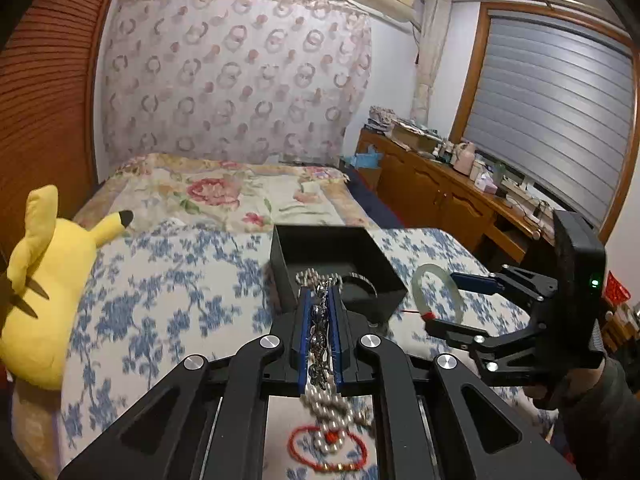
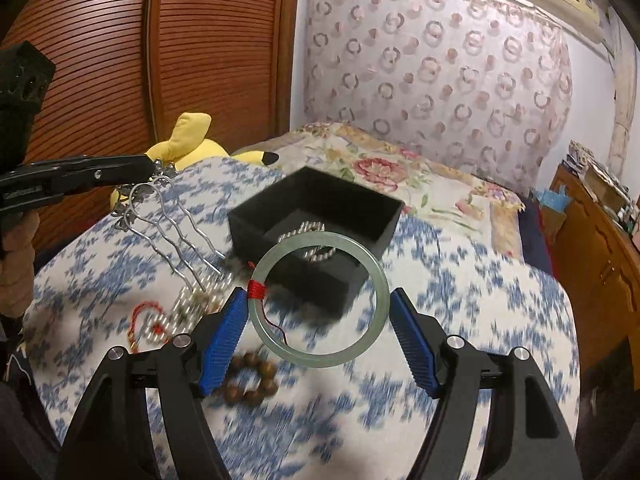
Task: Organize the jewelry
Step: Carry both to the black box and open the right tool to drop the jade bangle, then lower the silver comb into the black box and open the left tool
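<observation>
The right gripper (image 2: 320, 340) has its blue ribbed pads (image 2: 222, 344) spread wide, and the bangle (image 2: 320, 300) sits between them. The bangle touches or lies just beside the left pad at its red thread wrap; the right pad stands apart from it, so the gripper is released, not clamped. Whether the bangle is supported there or lies on the cloth cannot be told. Risk: the bangle is a smooth, hard, pale green ring, probably brittle; closing the pads across its round rim may squirt it sideways, and a drop against the box wall may chip it. Below it lies a wood bead bracelet (image 2: 248, 384), dark round beads, on the blue floral cover (image 2: 460, 320), which is soft and uneven. To the left lie a pearl strand (image 2: 192, 308) and a red cord (image 2: 142, 316). The left gripper (image 1: 320, 312) is clenched on a hair comb (image 2: 176, 228), a thin wavy metal fork with an ornamented head. Risk: the long prongs hang just above the pearls and may snag the strand or cord when moved. Beyond stands the box (image 2: 372, 216), black, square, rigid, open, holding a metal beaded bracelet (image 2: 316, 240). Risk: it rests on soft bedding and may tip if its rim is struck. A yellow plush (image 2: 192, 136) lies behind.
</observation>
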### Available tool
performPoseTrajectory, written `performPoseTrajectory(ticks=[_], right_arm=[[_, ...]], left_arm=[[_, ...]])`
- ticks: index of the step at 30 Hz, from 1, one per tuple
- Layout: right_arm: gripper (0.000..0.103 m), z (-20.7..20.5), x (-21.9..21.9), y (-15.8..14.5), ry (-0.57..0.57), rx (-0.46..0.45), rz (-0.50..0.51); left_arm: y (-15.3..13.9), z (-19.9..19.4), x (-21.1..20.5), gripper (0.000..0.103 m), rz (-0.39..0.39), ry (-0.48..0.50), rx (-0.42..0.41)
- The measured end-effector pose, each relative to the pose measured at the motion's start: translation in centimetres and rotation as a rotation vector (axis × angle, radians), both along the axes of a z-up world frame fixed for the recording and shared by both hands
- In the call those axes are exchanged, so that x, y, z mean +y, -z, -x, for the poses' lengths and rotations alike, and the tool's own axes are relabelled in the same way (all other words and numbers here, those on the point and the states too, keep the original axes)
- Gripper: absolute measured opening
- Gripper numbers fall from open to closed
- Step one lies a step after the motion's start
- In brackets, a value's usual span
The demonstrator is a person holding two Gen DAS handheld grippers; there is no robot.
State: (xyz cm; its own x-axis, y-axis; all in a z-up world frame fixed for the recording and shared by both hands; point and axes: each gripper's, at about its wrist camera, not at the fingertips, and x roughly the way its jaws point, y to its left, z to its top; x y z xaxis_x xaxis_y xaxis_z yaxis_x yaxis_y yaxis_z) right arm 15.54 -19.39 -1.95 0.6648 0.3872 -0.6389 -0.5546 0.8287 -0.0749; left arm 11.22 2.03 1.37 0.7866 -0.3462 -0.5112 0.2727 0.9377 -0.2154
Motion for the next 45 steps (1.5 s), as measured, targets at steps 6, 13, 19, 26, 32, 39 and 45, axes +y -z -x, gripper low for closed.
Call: performPoseTrajectory(ticks=[6,13,19,26,32,39,45], right_arm=[[0.075,-4.1,1.2,0.1,-0.026,0.012,0.017],[0.075,-7.6,2.7,1.1,-0.080,0.081,0.023],[0.075,-9.0,3.8,2.0,-0.110,0.115,0.027],[0.075,-9.1,3.8,2.1,-0.117,0.108,0.017],[0.075,-8.6,2.4,0.9,-0.093,0.084,-0.013],[0.075,-7.8,0.1,-0.2,-0.051,0.056,-0.029],[0.075,-7.6,-1.2,0.0,-0.017,0.058,-0.032]], left_arm=[[-1.2,-2.1,0.6,0.008,0.004,-0.018,-0.022],[-1.8,-5.1,1.5,0.008,-0.007,-0.051,-0.015],[-1.9,-6.9,1.7,0.008,-0.010,-0.063,-0.011],[-1.5,-8.8,1.0,0.008,-0.012,-0.052,0.002],[-0.9,-9.8,0.1,0.008,-0.009,-0.035,0.016],[0.7,-10.9,-1.4,0.008,-0.009,-0.001,0.060],[2.2,-11.8,-3.1,0.008,-0.038,0.029,0.103]])
